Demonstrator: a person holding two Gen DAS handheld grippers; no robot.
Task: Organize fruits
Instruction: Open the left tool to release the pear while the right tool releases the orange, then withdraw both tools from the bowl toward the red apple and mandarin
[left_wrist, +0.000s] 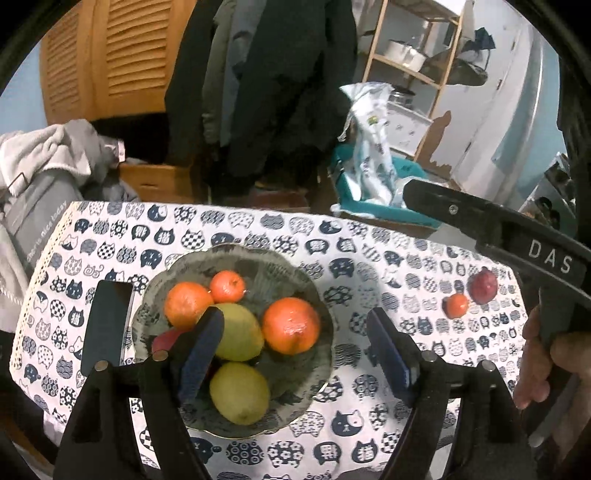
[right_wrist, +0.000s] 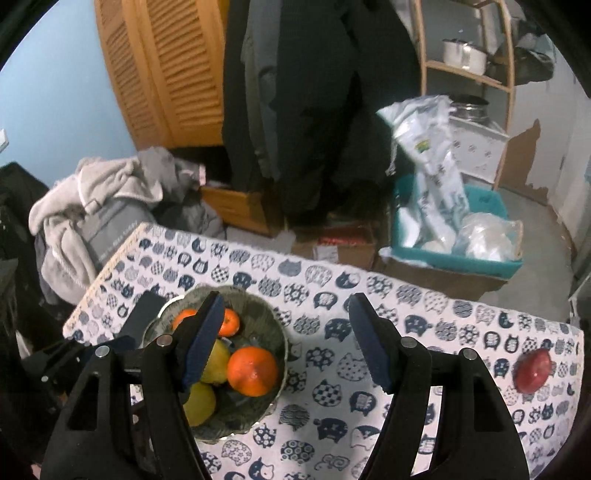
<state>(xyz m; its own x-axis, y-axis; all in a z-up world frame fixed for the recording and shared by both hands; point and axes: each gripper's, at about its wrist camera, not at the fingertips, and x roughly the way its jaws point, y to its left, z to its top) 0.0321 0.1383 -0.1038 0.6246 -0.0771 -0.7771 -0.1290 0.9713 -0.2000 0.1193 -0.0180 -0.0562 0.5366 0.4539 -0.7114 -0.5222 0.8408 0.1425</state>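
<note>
The left gripper (left_wrist: 295, 343) hangs above the bowl (left_wrist: 295, 266) with its blue pads spread wide and nothing between them; no pad touches any fruit. Beneath it the bowl holds two yellow-green lemons (left_wrist: 239, 391), a large orange (left_wrist: 291, 325), two smaller oranges (left_wrist: 187, 304) and a partly hidden red fruit (left_wrist: 164, 339). Off to its right on the cat-print tablecloth (left_wrist: 369, 229) lie a small tangerine (left_wrist: 457, 305) and a dark red fruit (left_wrist: 483, 287), close together. The right gripper (right_wrist: 286, 341) is likewise spread and empty, the bowl below its left finger, the red fruit far to its right.
</note>
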